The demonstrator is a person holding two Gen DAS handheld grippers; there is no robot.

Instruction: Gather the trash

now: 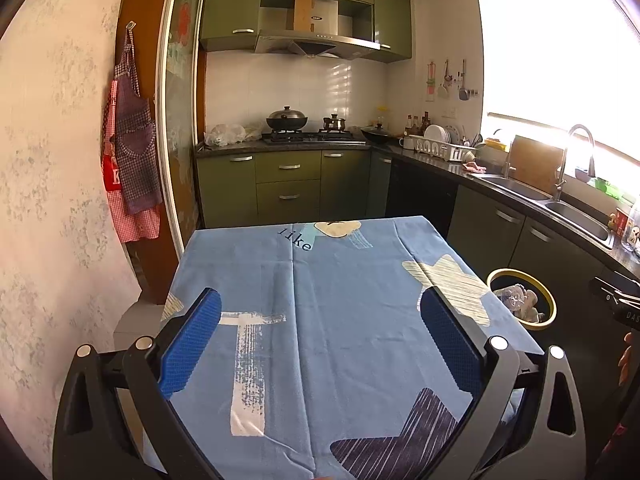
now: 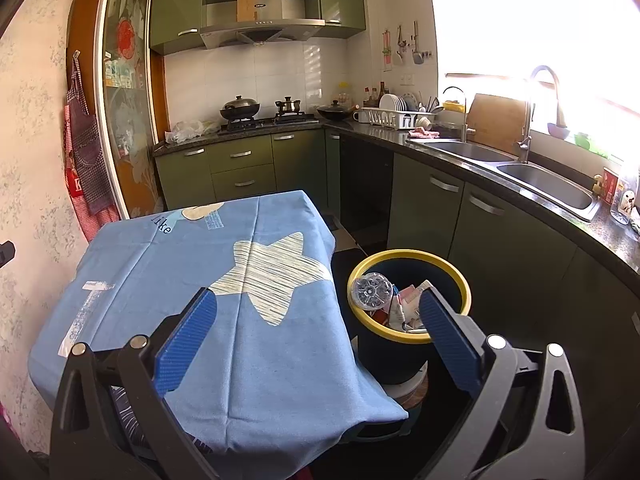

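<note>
A dark bin with a yellow rim (image 2: 408, 338) stands on the floor to the right of the table; it shows too in the left wrist view as the same bin (image 1: 550, 300). Inside lie a clear plastic bottle (image 2: 371, 292) and crumpled wrappers (image 2: 408, 308). My right gripper (image 2: 318, 300) hangs open above the table's right edge, its right finger in front of the bin's rim. My left gripper (image 1: 320, 302) is open over the blue tablecloth (image 1: 320, 292), nothing between its fingers. No loose trash shows on the cloth.
Green cabinets (image 2: 428, 208) and a dark counter with a double sink (image 2: 544, 184) run along the right. A stove with a wok (image 1: 287, 119) sits at the back. Aprons (image 1: 132, 152) hang on the left wall. A hand (image 1: 626, 356) shows at the right edge.
</note>
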